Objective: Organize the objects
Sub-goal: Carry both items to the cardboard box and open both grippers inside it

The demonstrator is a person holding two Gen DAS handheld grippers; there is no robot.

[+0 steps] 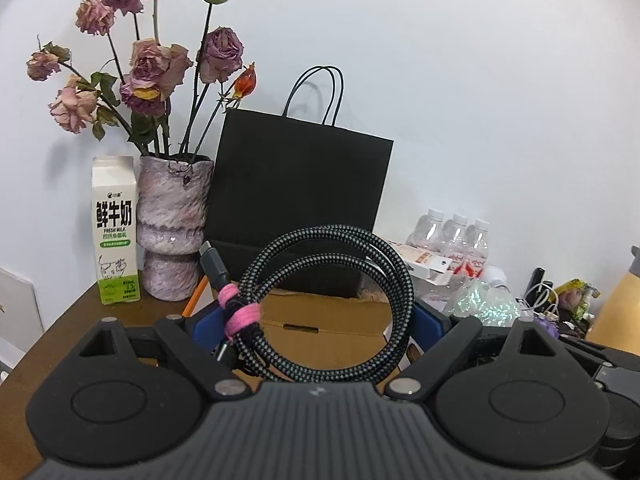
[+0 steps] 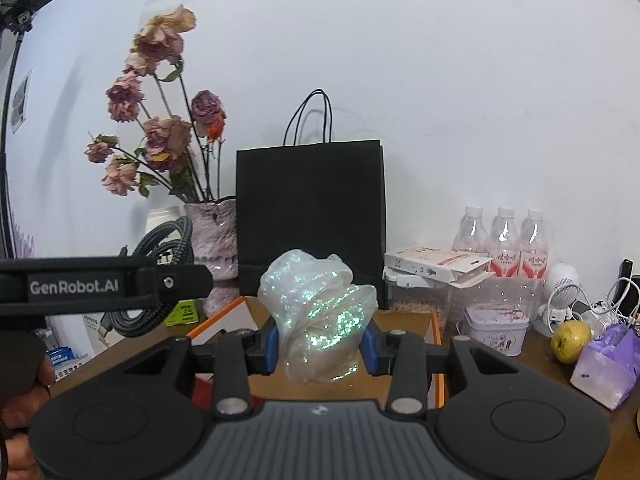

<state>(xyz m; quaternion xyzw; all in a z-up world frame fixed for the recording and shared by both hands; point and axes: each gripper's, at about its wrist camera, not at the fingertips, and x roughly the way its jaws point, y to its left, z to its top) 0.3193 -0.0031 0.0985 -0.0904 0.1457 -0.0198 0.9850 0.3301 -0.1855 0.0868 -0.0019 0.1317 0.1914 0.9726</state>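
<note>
White wall (image 2: pixel 460 80) fills the background behind a brown wooden table (image 1: pixel 52 344) crowded with things. Largest among them, a black paper bag (image 1: pixel 296 196) stands upright against the wall, with an open cardboard box (image 1: pixel 324 320) in front of it. Beside the bag stands a mottled purple vase (image 1: pixel 172 224) of dried roses (image 1: pixel 156 68), and just left of the vase a milk carton (image 1: pixel 116 232). Three water bottles (image 2: pixel 504 236) stand in a row to the right of the bag. Over the box, the left gripper (image 1: pixel 316 328) clasps a coiled braided cable (image 1: pixel 328 300) bound with a pink strap (image 1: pixel 240 314). The right gripper (image 2: pixel 322 346) is clenched on a crumpled iridescent film (image 2: pixel 320 312), held above the box. A yellow-green fruit (image 2: pixel 570 340) sits at far right.
</note>
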